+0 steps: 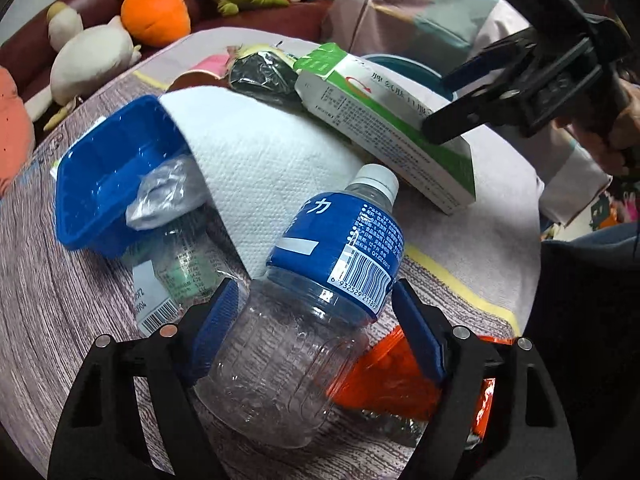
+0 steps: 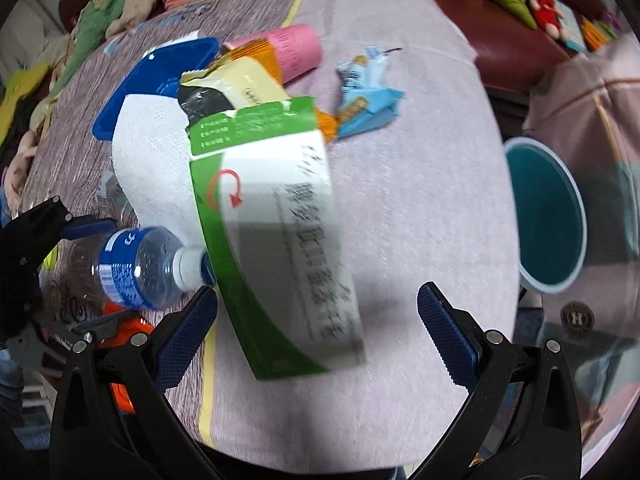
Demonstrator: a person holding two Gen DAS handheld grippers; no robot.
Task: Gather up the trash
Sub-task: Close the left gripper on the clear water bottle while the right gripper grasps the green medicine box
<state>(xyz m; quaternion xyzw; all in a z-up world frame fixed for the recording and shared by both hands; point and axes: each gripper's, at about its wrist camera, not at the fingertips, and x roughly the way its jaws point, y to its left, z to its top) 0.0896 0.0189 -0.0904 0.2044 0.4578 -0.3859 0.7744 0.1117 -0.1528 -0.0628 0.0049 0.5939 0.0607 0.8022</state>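
Observation:
A clear plastic bottle (image 1: 320,280) with a blue label and white cap lies on the table among the trash. My left gripper (image 1: 316,320) straddles its body; the left pad touches it, while a narrow gap shows at the right pad, so the jaws stand open. A green-and-white carton (image 2: 272,232) lies tilted on a white paper towel (image 1: 260,160). My right gripper (image 2: 316,296) hovers open over the carton's near end, gripping nothing. The right wrist view also shows the bottle (image 2: 140,268) with the left gripper (image 2: 92,272) around it.
A teal bin (image 2: 548,216) stands off the table's right edge. A blue tray (image 1: 104,184), a second clear bottle (image 1: 180,256), an orange wrapper (image 1: 384,380), a pink cup (image 2: 296,50) and a light-blue wrapper (image 2: 368,92) litter the cloth. Plush toys (image 1: 156,8) line the sofa behind.

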